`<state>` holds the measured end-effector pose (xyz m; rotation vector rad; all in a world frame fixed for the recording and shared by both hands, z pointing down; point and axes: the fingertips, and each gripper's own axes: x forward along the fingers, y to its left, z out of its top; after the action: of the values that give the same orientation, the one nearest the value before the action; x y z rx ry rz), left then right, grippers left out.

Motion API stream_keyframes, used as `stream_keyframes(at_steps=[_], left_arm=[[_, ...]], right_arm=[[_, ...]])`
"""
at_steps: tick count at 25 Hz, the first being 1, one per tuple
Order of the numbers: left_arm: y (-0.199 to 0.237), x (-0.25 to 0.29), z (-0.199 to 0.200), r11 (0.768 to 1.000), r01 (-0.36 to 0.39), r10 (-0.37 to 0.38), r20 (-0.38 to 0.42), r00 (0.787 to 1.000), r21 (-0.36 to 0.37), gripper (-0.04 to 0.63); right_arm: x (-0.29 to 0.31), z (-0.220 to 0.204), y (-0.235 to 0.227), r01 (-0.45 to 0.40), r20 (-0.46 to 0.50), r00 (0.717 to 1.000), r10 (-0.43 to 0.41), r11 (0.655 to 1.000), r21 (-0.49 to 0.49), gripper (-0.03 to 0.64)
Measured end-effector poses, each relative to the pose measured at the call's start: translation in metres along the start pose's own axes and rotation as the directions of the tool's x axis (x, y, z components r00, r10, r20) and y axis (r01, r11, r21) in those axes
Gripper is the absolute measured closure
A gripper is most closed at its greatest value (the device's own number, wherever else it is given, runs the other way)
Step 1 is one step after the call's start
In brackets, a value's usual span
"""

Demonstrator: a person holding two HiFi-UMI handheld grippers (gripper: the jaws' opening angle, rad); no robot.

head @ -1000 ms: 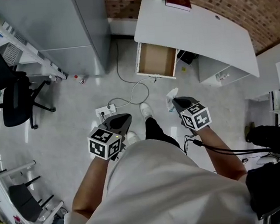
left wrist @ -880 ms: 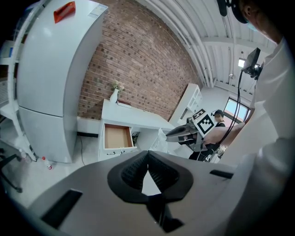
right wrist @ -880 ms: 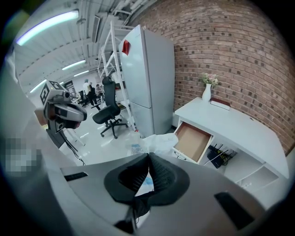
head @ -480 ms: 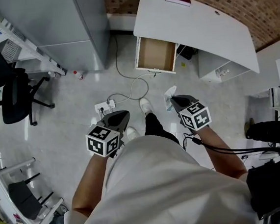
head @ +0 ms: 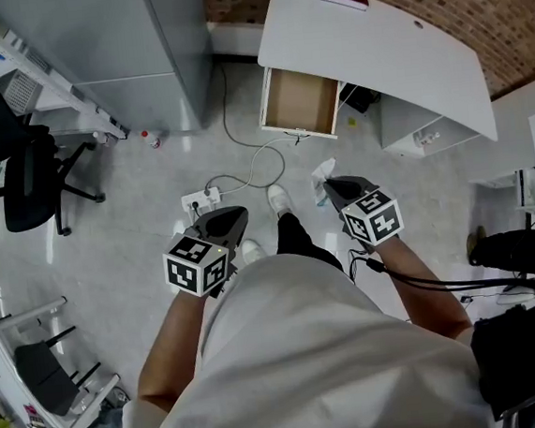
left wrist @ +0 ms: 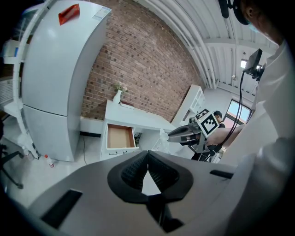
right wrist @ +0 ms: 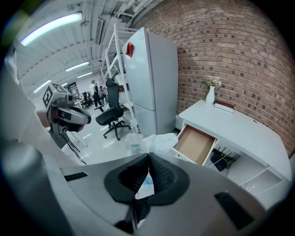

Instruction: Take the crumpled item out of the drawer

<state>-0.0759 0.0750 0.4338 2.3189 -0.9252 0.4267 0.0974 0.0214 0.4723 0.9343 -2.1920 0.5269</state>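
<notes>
Both forearms (head: pixel 172 349) forward, left gripper (head: pixel 239 216) nose-down, right gripper (head: pixel 328 186) pinching crumpled item (head: pixel 320 172).

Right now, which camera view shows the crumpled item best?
Right gripper view: the crumpled plastic bag sits close, pinched in the right claw. The head view shows only a white tuft at the claw's tip; the left gripper view, a distant pale scrap.

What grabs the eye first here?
The right gripper stands out, shut on a crumpled white wrapper and held above the floor. Beyond it, the open drawer of the white desk shows a bare brown bottom. The left gripper is shut and empty.
</notes>
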Motion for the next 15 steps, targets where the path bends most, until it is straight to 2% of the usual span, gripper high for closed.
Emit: stream_keyframes(at_steps=[15], left_arm=[[0.0,0.011,0.006,1.0,0.017,-0.017,-0.015,1.0,0.004,0.572]], right_arm=[[0.0,0.001,-0.007,0.0,-0.002,1.0,0.0,1.0,0.019,0.586]])
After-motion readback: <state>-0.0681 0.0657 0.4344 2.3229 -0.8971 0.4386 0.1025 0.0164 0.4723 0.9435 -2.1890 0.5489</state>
